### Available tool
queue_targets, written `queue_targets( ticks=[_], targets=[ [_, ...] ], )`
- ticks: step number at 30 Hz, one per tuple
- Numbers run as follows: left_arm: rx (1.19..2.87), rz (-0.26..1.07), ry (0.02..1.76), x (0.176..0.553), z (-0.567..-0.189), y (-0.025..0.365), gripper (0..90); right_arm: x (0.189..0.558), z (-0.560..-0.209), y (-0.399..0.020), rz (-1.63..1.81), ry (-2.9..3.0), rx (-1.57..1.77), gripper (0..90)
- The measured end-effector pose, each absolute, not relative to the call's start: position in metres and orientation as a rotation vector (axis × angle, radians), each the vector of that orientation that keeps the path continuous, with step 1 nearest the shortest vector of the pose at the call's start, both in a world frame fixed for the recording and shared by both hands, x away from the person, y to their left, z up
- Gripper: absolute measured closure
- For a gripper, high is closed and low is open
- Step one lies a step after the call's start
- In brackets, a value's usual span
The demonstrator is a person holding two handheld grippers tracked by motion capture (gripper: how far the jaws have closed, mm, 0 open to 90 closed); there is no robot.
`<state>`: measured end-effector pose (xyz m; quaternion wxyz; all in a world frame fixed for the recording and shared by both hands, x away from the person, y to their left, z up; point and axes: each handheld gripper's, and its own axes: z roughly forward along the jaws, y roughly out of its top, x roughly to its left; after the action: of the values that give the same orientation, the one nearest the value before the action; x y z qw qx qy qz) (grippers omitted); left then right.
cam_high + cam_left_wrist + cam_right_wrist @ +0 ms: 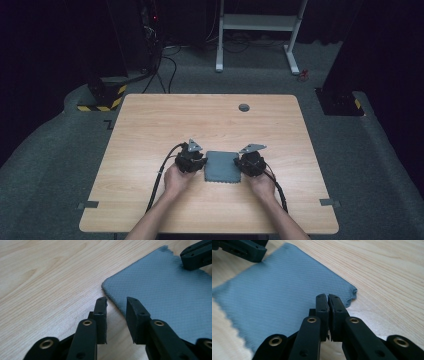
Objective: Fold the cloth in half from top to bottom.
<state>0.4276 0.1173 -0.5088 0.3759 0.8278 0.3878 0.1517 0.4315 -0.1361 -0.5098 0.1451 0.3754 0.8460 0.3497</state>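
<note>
A grey-blue cloth [222,166] lies flat on the wooden table [200,120], near the front middle. My left gripper [202,164] is at the cloth's left edge. In the left gripper view its jaws [116,301] stand open, straddling the cloth's [170,290] edge near a corner without pressing on it. At the cloth's right edge sits my right gripper [240,164]. Its jaws [327,297] are shut together, low over the border of the cloth [282,290], with no fabric seen between them. Each gripper view also catches the other gripper's black tip across the cloth.
A round cable hole [244,107] sits near the table's far edge. Tape marks [89,204] lie at the front corners. A white desk frame [260,30] and black stands with striped bases [102,97] are on the floor behind.
</note>
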Motion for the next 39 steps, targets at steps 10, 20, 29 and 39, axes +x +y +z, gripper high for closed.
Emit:
queue_targets(
  ticks=[10,20,29,39],
  targets=[
    [2.161,0.331,0.888,0.397,-0.520,0.112,66.5,0.406,-0.516,-0.136,1.026,2.483,1.012,86.2],
    [2.054,0.299,0.937,0.389,-0.511,0.126,56.0,0.397,-0.509,-0.145,1.081,2.442,1.040,76.9],
    [1.941,0.287,0.968,0.382,-0.497,0.138,50.6,0.391,-0.499,-0.158,1.135,2.380,1.084,66.6],
    [1.892,0.294,0.977,0.372,-0.491,0.152,43.0,0.382,-0.495,-0.182,1.188,2.304,1.144,58.7]
  ],
)
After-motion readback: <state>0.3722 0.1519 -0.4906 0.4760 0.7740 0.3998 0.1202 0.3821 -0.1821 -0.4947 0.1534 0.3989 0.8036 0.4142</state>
